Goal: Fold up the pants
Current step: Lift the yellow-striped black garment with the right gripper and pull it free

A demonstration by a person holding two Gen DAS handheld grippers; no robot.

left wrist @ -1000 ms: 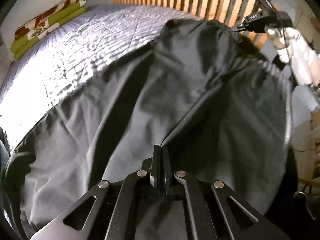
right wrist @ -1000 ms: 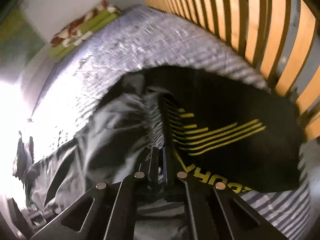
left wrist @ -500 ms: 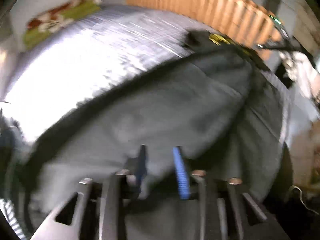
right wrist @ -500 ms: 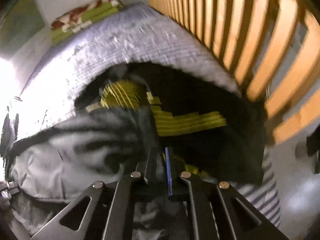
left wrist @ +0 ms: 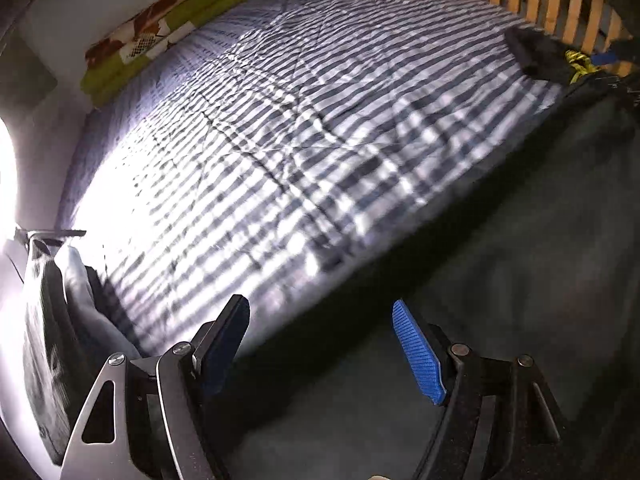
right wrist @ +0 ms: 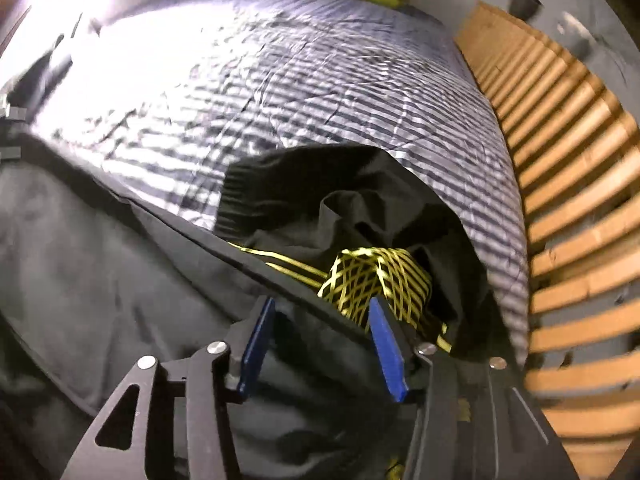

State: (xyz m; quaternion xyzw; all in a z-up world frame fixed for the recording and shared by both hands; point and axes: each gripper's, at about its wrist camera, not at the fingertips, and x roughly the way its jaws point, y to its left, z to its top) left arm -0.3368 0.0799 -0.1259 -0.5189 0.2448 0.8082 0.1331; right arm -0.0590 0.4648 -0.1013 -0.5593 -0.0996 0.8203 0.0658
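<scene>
Both grippers are over the bed now, pointing steeply down. The left gripper (left wrist: 320, 344) has its jaws standing wide, having just been opening, and nothing sits between the blue pads (left wrist: 418, 354); they hang clear above the dark grey pants (left wrist: 500, 260). The pants lie spread flat along the near edge of the bed, and their long far edge runs as a diagonal line across the striped bedspread (left wrist: 300, 120).

Over on the right, the right gripper (right wrist: 320, 340) has its jaws partly apart, also just been opening. The edge of the pants (right wrist: 100, 272) passes through the gap between its pads (right wrist: 386, 354), but the pads do not press on the cloth, so it looks released. Just beyond those fingertips lies a crumpled black garment with yellow stripes and a yellow net pattern (right wrist: 376, 276), bunched at the bed's right edge, partly tucked under the pants' edge. The wooden slatted frame (right wrist: 568, 220) runs along that right side, just beside the bedspread.

At the far end of the bed, a folded green, white and rust-brown blanket (left wrist: 160, 36) rests against the wall. At the left edge of the bed, some grey cloth (left wrist: 56, 340) is heaped in bright glare; what it is, I cannot tell.
</scene>
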